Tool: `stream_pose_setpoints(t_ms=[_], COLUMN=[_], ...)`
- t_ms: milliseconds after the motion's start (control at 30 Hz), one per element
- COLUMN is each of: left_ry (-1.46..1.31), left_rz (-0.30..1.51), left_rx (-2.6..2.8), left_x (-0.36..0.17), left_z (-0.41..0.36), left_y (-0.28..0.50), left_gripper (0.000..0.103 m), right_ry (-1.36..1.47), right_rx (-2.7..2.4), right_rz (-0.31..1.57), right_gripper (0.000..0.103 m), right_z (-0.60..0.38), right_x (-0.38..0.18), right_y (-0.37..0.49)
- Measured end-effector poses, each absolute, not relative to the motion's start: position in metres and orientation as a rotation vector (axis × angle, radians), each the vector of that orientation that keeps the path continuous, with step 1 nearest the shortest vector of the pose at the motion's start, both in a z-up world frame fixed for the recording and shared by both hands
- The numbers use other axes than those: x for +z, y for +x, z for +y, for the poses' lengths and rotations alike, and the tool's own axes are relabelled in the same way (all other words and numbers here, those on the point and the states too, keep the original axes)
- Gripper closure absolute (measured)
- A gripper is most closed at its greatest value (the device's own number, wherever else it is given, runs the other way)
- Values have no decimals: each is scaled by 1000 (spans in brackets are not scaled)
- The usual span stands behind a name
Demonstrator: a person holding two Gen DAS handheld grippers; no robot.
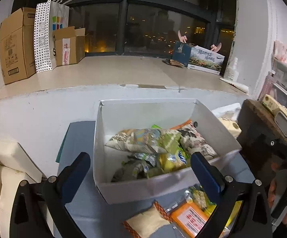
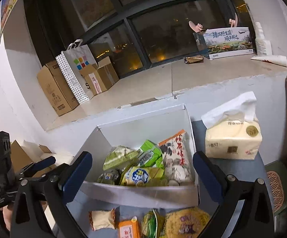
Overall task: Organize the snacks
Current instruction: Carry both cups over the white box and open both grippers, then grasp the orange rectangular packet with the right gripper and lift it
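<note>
Snacks fill the white box on the grey table, more packets loose before its near rim. I see both my left gripper and right gripper spread wide, empty, flanking that rim. Tissue pack stands just right; the windowsill beyond lies open.

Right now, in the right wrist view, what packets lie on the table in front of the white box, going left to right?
Pale cream packet → orange packet → green packet → yellow packet with purple print.
</note>
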State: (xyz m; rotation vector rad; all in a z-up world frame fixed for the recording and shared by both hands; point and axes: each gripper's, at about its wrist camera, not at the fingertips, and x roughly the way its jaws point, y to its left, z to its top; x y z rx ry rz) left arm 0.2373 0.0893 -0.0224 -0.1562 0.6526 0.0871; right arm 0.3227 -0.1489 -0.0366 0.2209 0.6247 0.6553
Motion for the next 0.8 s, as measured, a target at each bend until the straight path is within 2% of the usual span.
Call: stream_pose_setpoints(t_ms=[167,333,567,800], left_ry=[-143,-162,-183,-193], left_rz=[644,633,660,673], left_rx=[64,10,-54,-53], left_x=[-25,-36,-56,-65], left_z=[78,66,47,42], left_y=[198,141,80,55], left_gripper=[0,0,0,0], right_ry=[218,152,177,-30], right_rx=[688,696,704,701], right_rz=[632,544,595,660], right_gripper=[0,0,0,0], right_z=[-163,-188,-220,-189], right_x=[-43,-51,-82,-109], right_y=[293,232,169,140])
